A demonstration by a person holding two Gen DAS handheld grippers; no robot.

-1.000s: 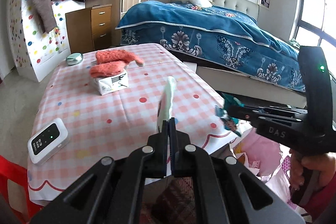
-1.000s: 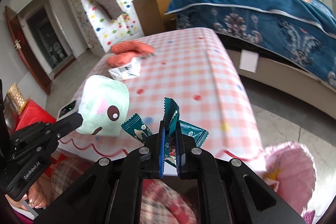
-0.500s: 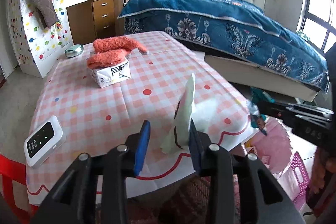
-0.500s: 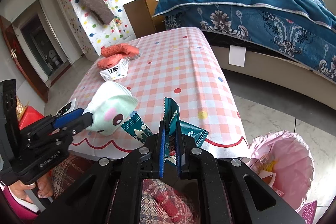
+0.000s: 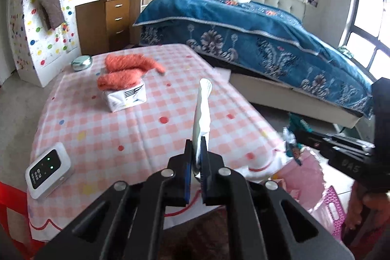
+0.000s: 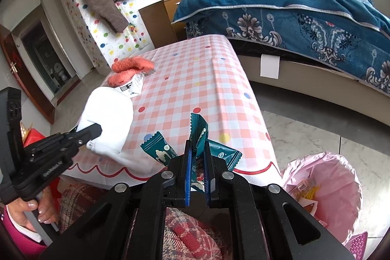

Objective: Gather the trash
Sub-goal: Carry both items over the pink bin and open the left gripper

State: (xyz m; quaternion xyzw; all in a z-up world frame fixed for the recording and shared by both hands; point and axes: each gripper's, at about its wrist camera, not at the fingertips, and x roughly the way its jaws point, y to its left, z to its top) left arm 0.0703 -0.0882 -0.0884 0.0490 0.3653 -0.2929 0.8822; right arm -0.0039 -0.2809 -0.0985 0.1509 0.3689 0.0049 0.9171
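Observation:
My left gripper point(image 5: 197, 162) is shut on a white snack bag point(image 5: 202, 111), seen edge-on above the table's near edge; in the right wrist view the bag point(image 6: 108, 120) shows its blank white side. My right gripper point(image 6: 197, 162) is shut on a bunch of teal candy wrappers point(image 6: 198, 135), held near the table's right corner. The wrappers also show in the left wrist view point(image 5: 293, 138). A pink-lined trash bin point(image 6: 338, 189) stands on the floor to the right, below the table, with some trash inside.
The pink checked table point(image 5: 136, 118) carries a tissue box point(image 5: 125, 96) with orange fuzzy cloth point(image 5: 126, 67) on it, a white device point(image 5: 48, 172) and a small round tin point(image 5: 81, 62). A bed point(image 5: 256, 33) stands behind. A red object point(image 6: 31, 134) sits at the left.
My left gripper opened half a second ago and has shut again on the white bag, which has turned its blank side to the right camera. The right gripper still holds the wrappers.

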